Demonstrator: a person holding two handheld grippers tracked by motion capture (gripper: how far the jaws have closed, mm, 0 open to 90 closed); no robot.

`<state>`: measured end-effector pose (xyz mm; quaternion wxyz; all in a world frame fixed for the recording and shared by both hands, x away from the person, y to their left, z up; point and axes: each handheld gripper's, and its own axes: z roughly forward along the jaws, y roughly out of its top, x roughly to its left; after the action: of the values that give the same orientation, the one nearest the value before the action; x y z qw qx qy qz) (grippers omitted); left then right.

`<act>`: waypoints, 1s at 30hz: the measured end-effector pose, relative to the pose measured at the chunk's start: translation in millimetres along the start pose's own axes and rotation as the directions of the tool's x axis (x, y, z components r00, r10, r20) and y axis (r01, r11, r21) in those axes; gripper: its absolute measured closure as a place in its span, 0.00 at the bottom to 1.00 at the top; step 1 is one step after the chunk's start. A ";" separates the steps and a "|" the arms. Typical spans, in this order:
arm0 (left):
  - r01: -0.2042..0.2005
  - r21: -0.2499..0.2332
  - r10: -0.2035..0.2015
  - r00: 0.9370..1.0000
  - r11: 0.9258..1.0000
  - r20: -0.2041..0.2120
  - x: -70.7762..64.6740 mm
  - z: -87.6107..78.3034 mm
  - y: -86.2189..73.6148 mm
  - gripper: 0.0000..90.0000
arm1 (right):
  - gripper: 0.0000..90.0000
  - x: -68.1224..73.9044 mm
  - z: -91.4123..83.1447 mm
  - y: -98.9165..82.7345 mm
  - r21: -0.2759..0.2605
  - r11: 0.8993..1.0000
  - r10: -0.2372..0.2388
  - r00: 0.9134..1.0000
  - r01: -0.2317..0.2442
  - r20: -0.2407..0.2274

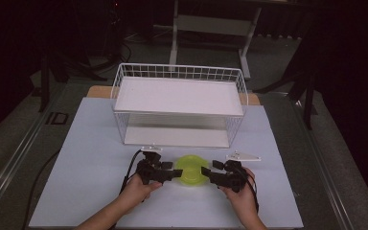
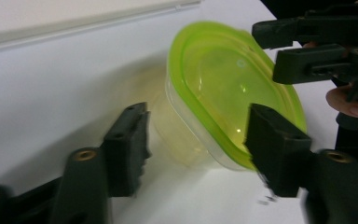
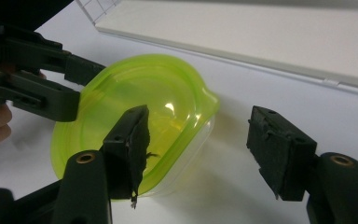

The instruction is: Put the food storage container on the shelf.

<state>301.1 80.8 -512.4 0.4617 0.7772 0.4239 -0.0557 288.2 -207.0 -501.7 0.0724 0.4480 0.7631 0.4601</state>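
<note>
A clear plastic container with a lime-green lid rests on the white mat near the front, between my two grippers. My left gripper comes in from the left. In the left gripper view its jaws straddle the container's near end, one over the lid's rim, the other a gap away from the wall. My right gripper comes in from the right. In the right gripper view one jaw stands over the lid and the other stands apart beside the container. Both grippers are open.
A white wire basket rack with two shelves stands just behind the container, its lower shelf facing me. The white mat has free room left and right of my hands. Dark floor and table legs lie beyond.
</note>
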 end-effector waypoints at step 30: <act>0.003 -0.047 -0.002 0.999 0.999 0.032 -13.1 -31.9 0.1 0.92 | 0.89 21.5 -12.3 10.1 0.004 0.999 0.048 0.997 -0.048 -0.059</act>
<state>283.2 97.2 -488.0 0.4863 0.7648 0.4186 -0.0587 275.3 -196.9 -480.4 0.0383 0.4523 0.7546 0.4739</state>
